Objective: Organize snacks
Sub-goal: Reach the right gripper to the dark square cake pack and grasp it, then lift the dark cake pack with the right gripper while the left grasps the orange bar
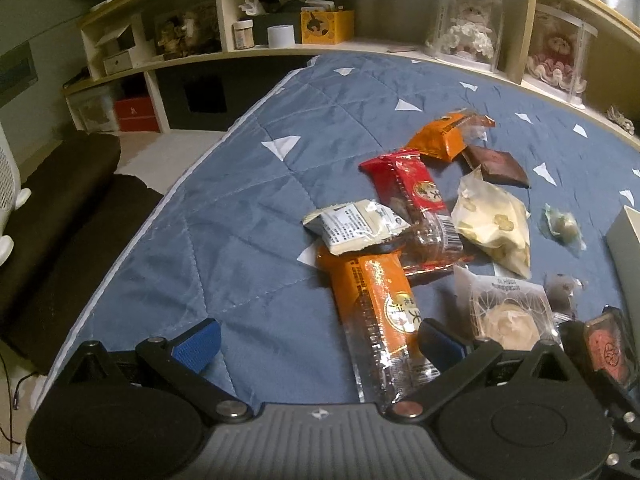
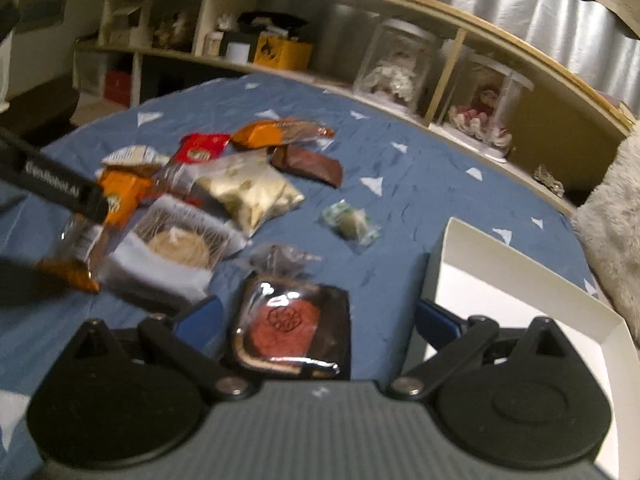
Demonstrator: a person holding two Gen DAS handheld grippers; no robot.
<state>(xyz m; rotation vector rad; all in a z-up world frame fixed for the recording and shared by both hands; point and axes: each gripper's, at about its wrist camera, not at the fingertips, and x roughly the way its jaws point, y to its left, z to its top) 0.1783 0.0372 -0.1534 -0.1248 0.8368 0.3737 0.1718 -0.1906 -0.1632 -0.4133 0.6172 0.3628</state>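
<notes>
Snacks sit loose on our blue quilt (image 1: 248,216); white box (image 2: 532,300) at right looks bare inside. Left gripper (image 1: 320,340) and right gripper (image 2: 318,320) both gape wide.

The left gripper (image 1: 320,344), black with blue-padded fingers (image 1: 198,344), has its jaws spread wide, pointing toward twelve o'clock. The right gripper (image 2: 316,320), built alike, is likewise spread wide, aimed at twelve o'clock.

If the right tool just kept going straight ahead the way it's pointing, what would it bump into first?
Most likely the dark packet with the round red cake. It lies on the blue quilt right between the open fingers of the right tool. Depth is hard to judge, but nothing else sits nearer in that line.
</notes>
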